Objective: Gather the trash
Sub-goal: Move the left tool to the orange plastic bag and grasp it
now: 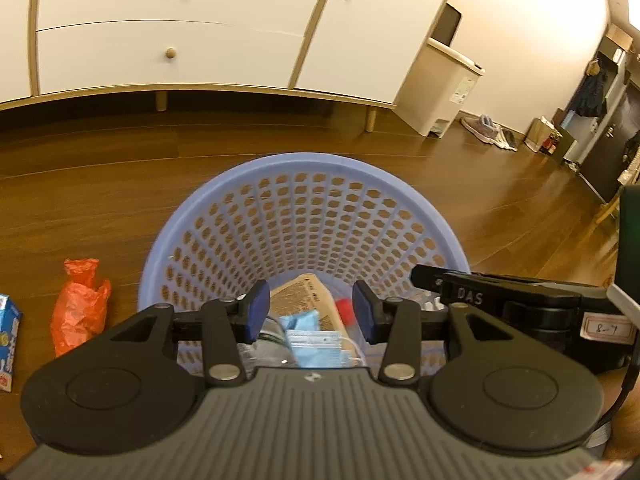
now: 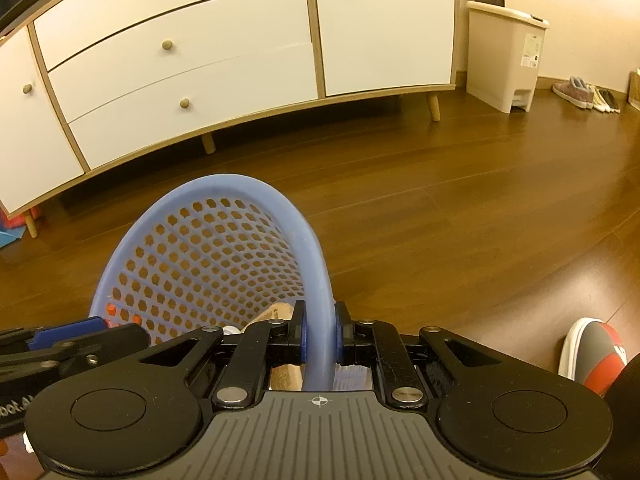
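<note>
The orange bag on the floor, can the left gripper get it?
Probably yes. The left gripper is open over the basket, and the orange bag lies uncovered on the floor beside it.

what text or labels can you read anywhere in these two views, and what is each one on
"DAS": raised letters on the right gripper body, seen from the left wrist view.
"8" and more: handwritten tag on that same gripper; the rest is unclear.
Brown paper packet in the blue basket: printed lines, too small to read.
Sticker on the beige bin: too small.
Blue carton on the floor: blurred.
</note>
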{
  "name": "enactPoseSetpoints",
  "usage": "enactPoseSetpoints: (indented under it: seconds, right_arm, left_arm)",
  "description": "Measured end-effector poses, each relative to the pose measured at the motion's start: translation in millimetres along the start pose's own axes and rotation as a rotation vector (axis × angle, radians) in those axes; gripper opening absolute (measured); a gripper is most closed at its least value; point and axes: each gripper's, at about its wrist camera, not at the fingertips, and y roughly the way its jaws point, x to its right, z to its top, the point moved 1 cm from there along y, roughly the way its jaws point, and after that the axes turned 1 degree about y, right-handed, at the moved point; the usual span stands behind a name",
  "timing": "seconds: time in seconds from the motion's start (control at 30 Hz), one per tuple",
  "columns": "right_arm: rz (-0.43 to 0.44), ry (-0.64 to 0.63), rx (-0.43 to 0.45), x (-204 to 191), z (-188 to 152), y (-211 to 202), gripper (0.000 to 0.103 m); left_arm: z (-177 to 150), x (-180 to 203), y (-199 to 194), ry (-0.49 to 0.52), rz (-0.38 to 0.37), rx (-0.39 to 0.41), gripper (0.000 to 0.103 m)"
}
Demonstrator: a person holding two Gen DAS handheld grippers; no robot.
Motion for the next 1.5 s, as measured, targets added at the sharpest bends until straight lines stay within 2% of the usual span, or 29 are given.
enactPoseSetpoints:
  seconds: [0.47, 0.7, 0.87, 1.17, 1.3, 1.5]
  right_arm:
    - [-0.011, -0.02, 0.006, -4.8, 1.6, -2.2, 0.009]
    - [-0.024, -0.043, 0.002, -9.4, 3.3, -0.2, 0.009]
    - [-0.025, -0.063, -0.012, -20.9, 10.4, 3.2, 0.009]
    - [-0.034, -0.1, 0.016, -45.9, 12.4, 7.0, 0.009]
    - [-0.036, -0.136, 0.043, -53.5, 15.2, 13.2, 0.009]
    - [-0.011, -0.157, 0.074, -64.2, 28.0, 26.9, 0.009]
  left_arm:
    - [-6.1, -36.5, -52.7, -0.063, 0.102, 0.049, 0.04]
    - [-11.8, -42.9, -70.0, -0.083, 0.115, 0.063, 0.04]
    - [-22.6, -48.4, -83.2, -0.101, 0.134, 0.036, 0.04]
    - [-56.4, -81.3, -130.3, -0.149, 0.27, 0.037, 0.04]
    - [-66.8, -99.1, -130.1, -0.171, 0.314, 0.022, 0.04]
    - [-66.6, -123.1, -99.5, -0.187, 0.323, 0.003, 0.04]
